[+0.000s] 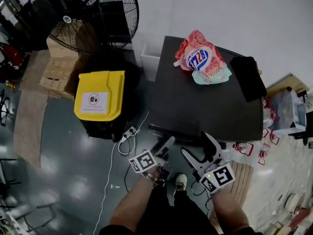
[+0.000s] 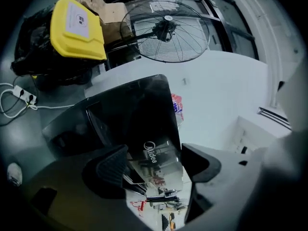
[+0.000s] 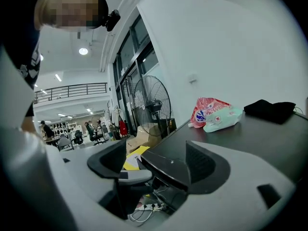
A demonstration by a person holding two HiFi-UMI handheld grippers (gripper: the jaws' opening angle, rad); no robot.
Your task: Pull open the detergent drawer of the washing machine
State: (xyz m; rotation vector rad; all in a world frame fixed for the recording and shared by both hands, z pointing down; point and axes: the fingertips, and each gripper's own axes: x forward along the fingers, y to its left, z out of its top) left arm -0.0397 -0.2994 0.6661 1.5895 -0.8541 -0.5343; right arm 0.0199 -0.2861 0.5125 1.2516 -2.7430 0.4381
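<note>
Right gripper [image 3: 154, 163] agape (ribbed pads [image 3: 202, 163]) by glossy washer [image 3: 250, 134].

One washing machine [image 1: 205, 106], one fan [image 1: 83, 13], one yellow bin [image 1: 100, 94] at nine o'clock, two bags [image 1: 200, 57], one black cloth [image 1: 248, 77].

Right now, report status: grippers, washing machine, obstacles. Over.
Left gripper open, empty. Right gripper open, front corner of glossy black washing machine between jaws. Nothing gripped. No obstacle.
</note>
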